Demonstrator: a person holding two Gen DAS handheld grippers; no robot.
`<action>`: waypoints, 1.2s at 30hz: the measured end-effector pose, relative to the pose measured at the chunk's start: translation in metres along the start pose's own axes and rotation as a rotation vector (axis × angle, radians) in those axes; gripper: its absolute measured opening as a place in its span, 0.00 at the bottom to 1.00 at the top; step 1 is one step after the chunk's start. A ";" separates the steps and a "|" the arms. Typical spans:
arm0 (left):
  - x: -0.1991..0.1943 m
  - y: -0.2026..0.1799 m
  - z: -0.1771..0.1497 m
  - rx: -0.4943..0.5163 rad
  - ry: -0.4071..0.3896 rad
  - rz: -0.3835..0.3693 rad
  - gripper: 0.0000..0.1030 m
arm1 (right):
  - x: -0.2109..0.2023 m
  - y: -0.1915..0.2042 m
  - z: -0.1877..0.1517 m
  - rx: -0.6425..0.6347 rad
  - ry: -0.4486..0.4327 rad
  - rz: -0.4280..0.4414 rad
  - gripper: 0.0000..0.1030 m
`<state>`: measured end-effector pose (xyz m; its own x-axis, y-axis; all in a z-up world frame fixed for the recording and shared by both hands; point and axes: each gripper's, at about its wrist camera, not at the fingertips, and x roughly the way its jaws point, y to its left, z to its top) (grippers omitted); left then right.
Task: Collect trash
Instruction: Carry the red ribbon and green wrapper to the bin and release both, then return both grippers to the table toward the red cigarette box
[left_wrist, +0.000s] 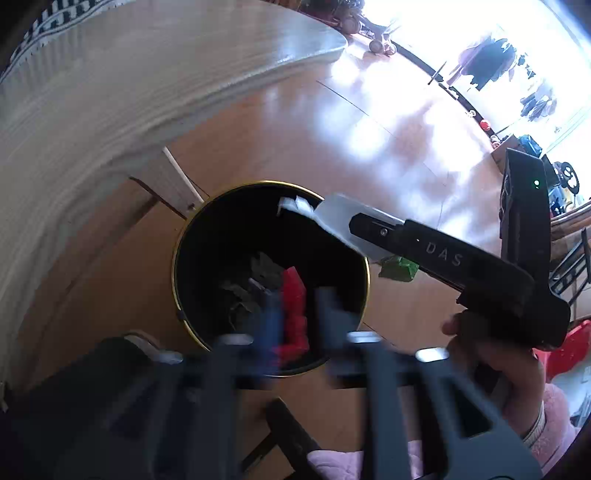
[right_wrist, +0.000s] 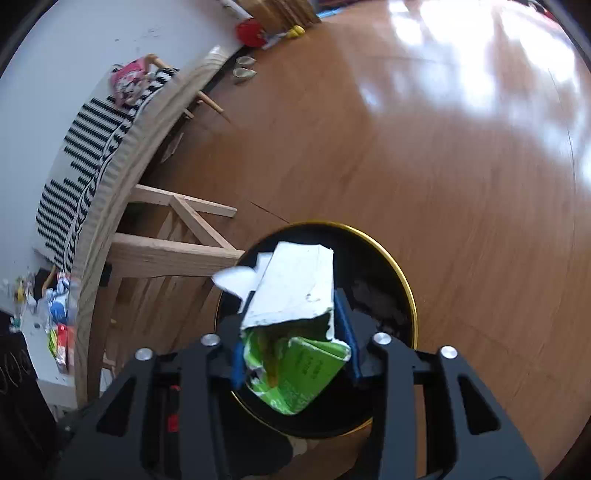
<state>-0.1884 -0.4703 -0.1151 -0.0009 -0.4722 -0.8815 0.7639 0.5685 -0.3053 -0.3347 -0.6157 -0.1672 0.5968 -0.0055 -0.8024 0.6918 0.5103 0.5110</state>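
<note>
Wooden floor (right_wrist: 424, 155) beside a wooden table (left_wrist: 110, 110), bearing a round black trash bin (left_wrist: 192, 236) with a gold rim. Inside the bin lie dark crumpled scraps and a red wrapper (left_wrist: 293, 295), directly beneath the left gripper (left_wrist: 295, 314), whose blurred jaws stand apart with nothing between them. The right gripper (right_wrist: 295, 347), held in a person's hand (left_wrist: 495, 354), hangs over the bin's mouth with a torn green-and-white carton (right_wrist: 295, 317) between its blue pads (right_wrist: 238, 363); whether the pads press it cannot be told. Step in hand, as judged: depositing trash. The next move calls for parting the right jaws fully so that the carton drops inside the rim.
</note>
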 end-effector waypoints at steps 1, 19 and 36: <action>-0.004 -0.001 -0.001 -0.004 -0.032 0.009 0.93 | 0.001 -0.002 0.003 0.021 0.016 -0.001 0.71; -0.229 0.151 -0.054 -0.293 -0.495 0.425 0.94 | -0.046 0.099 0.012 -0.257 -0.173 -0.172 0.94; -0.323 0.337 -0.221 -0.773 -0.503 0.614 0.94 | 0.046 0.492 -0.164 -1.052 0.013 0.061 0.94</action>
<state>-0.0732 0.0225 -0.0128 0.6359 -0.0859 -0.7670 -0.0646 0.9844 -0.1637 -0.0332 -0.2237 -0.0031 0.6098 0.0510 -0.7909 -0.0440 0.9986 0.0304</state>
